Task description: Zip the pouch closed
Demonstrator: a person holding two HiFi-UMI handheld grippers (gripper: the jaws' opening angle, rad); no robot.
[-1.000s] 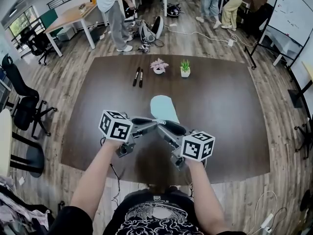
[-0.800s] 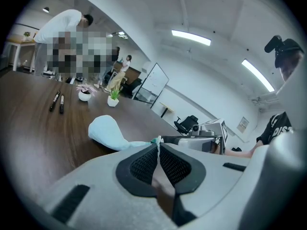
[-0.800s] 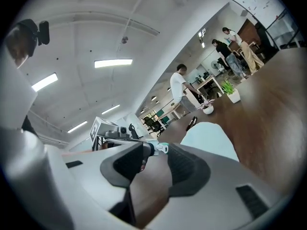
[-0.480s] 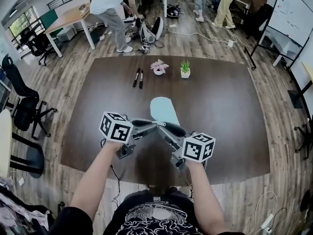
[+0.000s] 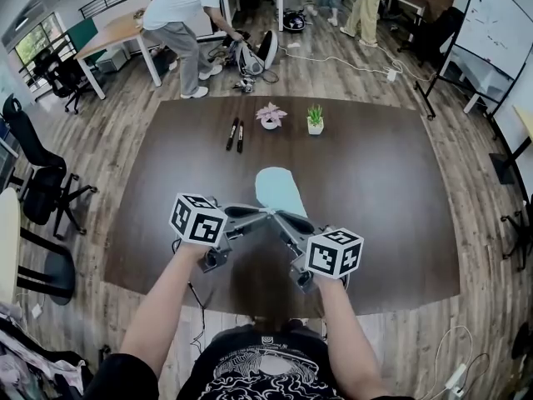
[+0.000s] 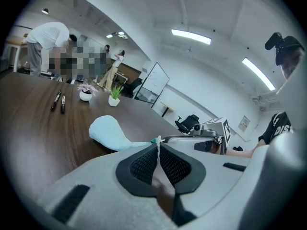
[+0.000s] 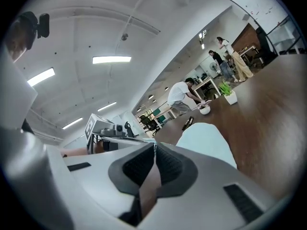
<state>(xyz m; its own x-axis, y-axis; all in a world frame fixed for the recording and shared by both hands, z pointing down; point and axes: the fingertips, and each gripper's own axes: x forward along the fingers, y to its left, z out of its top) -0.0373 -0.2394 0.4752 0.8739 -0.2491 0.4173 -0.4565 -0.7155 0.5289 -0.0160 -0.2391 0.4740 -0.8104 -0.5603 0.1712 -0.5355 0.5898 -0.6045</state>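
The pouch [image 5: 277, 190], pale blue, is laid flat near the middle of the dark counter [image 5: 383, 182], with its length running away from the person. Its near end is drawn into a narrow strip that is taken up by both tongs.

The left tongs [image 5: 265, 213] are clenched on that end. In the left gripper view a thin pale edge with a teal bit beside it is pinched between the meshed pads [image 6: 144, 164]. The right tongs [image 5: 281, 217] are brought in from the other side, with their tips just beside the left ones. Their jaws have just been closing and are pressed together. In the right gripper view a thin pale sliver of the pouch's near end is caught between them.

Two pens [image 5: 236, 132] are laid side by side farther back on the counter. Two small potted plants [image 5: 271, 113] are set near its far edge, well apart from the pouch. Beyond the counter, a bent-over person [image 5: 185, 15] is seen on the wooden floor.
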